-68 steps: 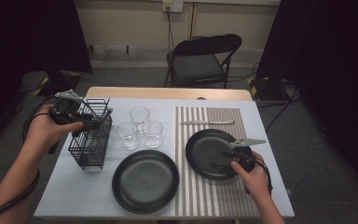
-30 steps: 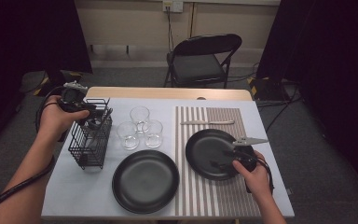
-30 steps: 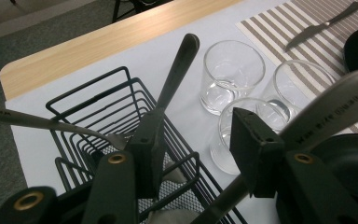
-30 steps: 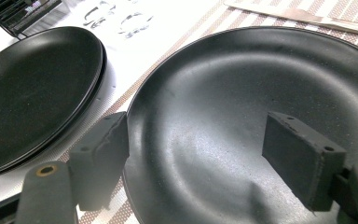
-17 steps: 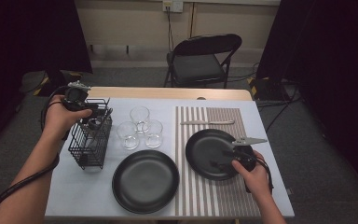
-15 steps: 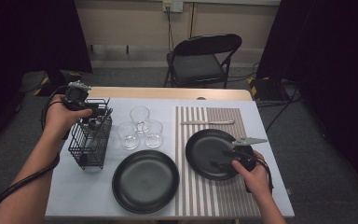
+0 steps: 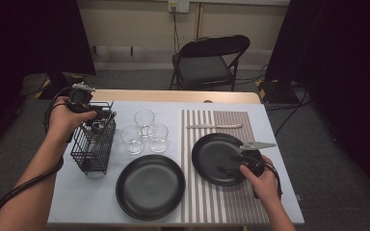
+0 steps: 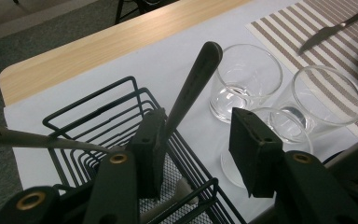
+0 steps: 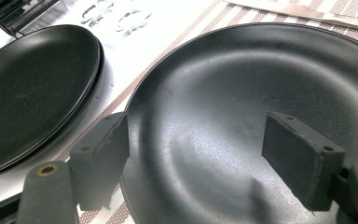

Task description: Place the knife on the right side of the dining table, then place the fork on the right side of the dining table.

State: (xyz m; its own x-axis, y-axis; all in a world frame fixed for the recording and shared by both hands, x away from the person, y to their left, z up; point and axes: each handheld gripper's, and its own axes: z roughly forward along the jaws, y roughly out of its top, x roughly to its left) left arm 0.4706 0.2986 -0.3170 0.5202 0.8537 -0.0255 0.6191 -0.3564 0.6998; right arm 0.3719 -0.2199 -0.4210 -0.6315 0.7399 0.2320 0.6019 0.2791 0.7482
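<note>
My left gripper (image 7: 92, 124) reaches down into the far end of a black wire cutlery basket (image 7: 94, 151). In the left gripper view its jaws (image 8: 198, 133) stand open, and a grey metal utensil handle (image 8: 193, 79) leans between them against the left pad, clear of the right pad. A second thin utensil (image 8: 28, 139) lies across the basket (image 8: 98, 105) at the left. My right gripper (image 7: 231, 164) hovers open over a black plate (image 7: 212, 154) on the striped placemat. Nothing is between its jaws (image 9: 196, 140) above the plate's (image 9: 223, 84) surface.
Three clear glasses (image 7: 144, 131) stand right of the basket, close behind my left jaws (image 8: 247, 79). A second black plate (image 7: 150, 186) sits near the front edge. A knife (image 7: 214, 126) lies at the mat's far end. A folding chair (image 7: 207, 60) stands behind the table.
Since the oldest frame my left hand has shifted toward the far end of the basket and then held nearly still. The right hand and plates have not moved.
</note>
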